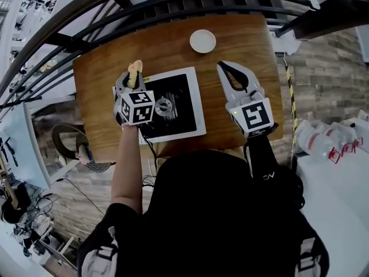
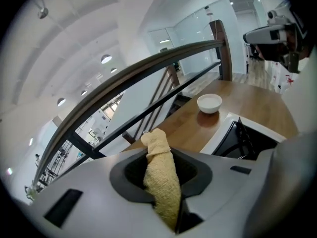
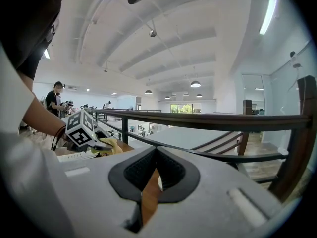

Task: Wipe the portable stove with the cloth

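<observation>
The portable stove (image 1: 193, 100) is a white square with a black top and a round burner, lying mid-table; its corner also shows in the left gripper view (image 2: 225, 128). My left gripper (image 1: 134, 77) hangs over the stove's left edge, shut on a rolled yellow cloth (image 1: 135, 68). The cloth (image 2: 161, 177) stands up between the left gripper's (image 2: 161, 157) pads and sticks out past the tips. My right gripper (image 1: 223, 68) is held over bare wood to the right of the stove, its jaws together with nothing in them (image 3: 156, 152). The right gripper view also catches the cloth (image 3: 111, 145).
A white bowl (image 1: 203, 41) sits at the table's (image 1: 253, 45) far edge, beyond the stove. A dark curved railing (image 1: 173, 4) runs behind the table. A chair (image 1: 75, 146) stands at the left. Plastic bottles (image 1: 328, 140) lie on a white surface at the right.
</observation>
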`<state>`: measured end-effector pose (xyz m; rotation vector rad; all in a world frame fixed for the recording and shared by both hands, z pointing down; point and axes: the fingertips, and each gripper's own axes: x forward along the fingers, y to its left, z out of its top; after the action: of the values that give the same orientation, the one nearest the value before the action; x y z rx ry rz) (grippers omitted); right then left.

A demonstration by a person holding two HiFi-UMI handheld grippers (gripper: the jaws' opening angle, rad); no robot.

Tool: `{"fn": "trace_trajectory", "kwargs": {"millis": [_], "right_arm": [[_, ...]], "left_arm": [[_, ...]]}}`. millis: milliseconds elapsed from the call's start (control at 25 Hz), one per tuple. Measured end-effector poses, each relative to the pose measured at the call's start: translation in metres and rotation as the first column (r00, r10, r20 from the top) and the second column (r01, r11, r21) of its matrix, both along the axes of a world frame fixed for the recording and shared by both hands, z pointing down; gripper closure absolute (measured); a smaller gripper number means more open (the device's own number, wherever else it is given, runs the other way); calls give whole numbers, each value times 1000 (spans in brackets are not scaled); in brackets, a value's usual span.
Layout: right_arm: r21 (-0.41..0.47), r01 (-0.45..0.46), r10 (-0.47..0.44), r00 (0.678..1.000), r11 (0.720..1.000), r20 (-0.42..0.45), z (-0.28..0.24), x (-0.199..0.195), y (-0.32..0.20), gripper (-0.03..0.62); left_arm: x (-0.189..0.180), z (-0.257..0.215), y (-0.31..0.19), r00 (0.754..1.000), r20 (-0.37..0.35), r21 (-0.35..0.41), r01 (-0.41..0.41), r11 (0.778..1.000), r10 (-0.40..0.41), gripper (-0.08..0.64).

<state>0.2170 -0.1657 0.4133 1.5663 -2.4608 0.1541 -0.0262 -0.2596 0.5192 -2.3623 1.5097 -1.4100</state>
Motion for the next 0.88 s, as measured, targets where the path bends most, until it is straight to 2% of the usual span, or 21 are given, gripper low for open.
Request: {"fn": "trace_trajectory", "kwargs": {"millis": [120, 240, 480, 640, 800, 880], "right_arm": [[28, 3, -3, 1000, 1000, 13, -4, 2, -2, 592], [6, -8, 8, 1000, 1000, 14, -1, 4, 1, 592], [6, -48, 48, 999, 999, 5, -3, 14, 10, 592], [11, -71, 71, 997, 997, 8, -4, 22, 20, 592], [1, -83, 83, 997, 997, 5, 0, 22, 29, 592], [2, -86, 86, 996, 996, 1, -1, 20, 32, 592]], "left_arm": [[15, -12, 4, 997, -63, 22, -47, 999, 48, 479], [39, -10, 7, 987, -98, 6, -127, 992, 127, 479], [94, 7, 26, 952, -135, -67, -285, 956, 274, 479], [142, 5, 44, 910, -166, -71, -396, 915, 381, 479], [184, 8, 65, 843, -162, -66, -529, 846, 514, 479], [190, 14, 70, 833, -152, -85, -548, 832, 532, 479]]}}
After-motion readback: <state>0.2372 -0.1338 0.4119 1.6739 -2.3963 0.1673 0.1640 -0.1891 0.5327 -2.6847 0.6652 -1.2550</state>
